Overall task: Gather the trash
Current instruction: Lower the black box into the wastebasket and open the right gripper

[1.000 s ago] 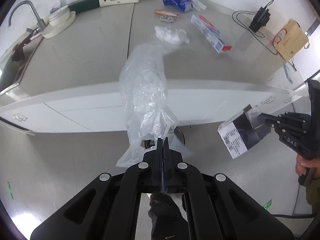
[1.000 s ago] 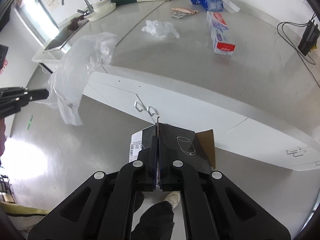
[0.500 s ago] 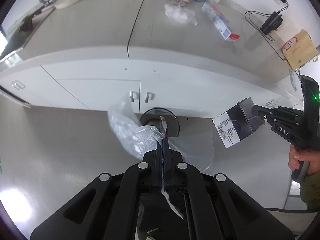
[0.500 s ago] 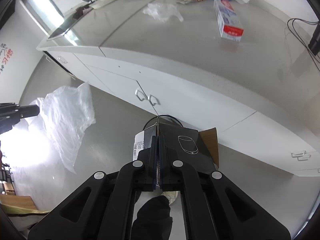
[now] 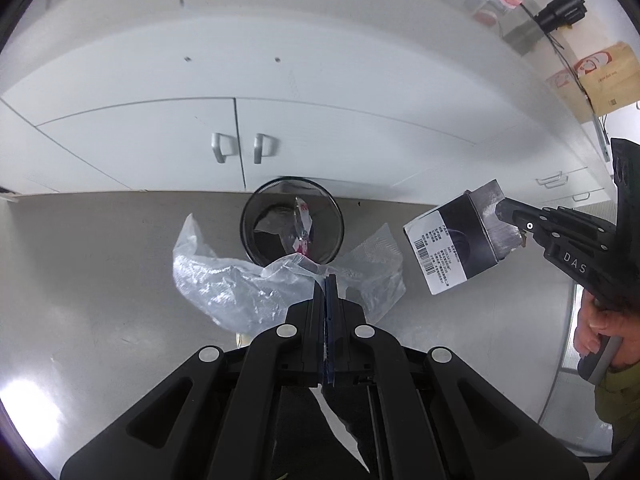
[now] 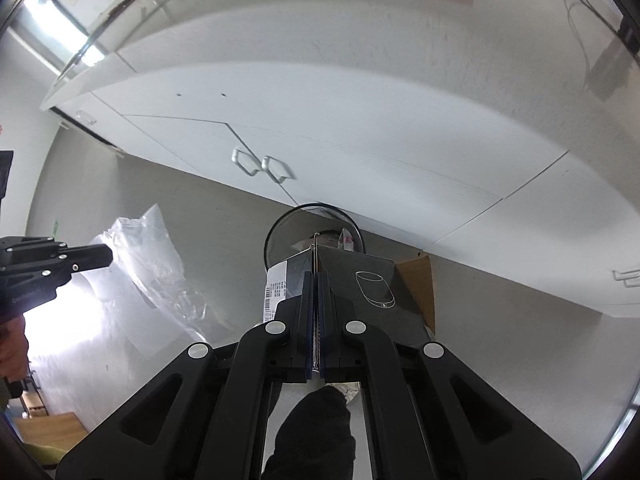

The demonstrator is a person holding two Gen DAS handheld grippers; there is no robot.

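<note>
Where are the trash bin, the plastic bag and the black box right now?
trash bin [image 5: 338, 216], left wrist view, right rim.
plastic bag [image 5: 224, 288], left wrist view, crumpled left side.
black box [image 5: 460, 240], left wrist view, dark front face.

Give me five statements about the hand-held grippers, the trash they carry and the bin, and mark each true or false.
1. The left hand-held gripper is shut on the clear plastic bag. True.
2. The right hand-held gripper is open and carries nothing. False: it is shut on the black box.
3. The round black trash bin stands on the floor in front of the white cabinet doors. True.
4. The trash bin has nothing inside. False: some wrappers or scraps already lie in it.
5. The black box is already in the bin. False: it is held in the air, to the right of the bin in the left wrist view.
</note>
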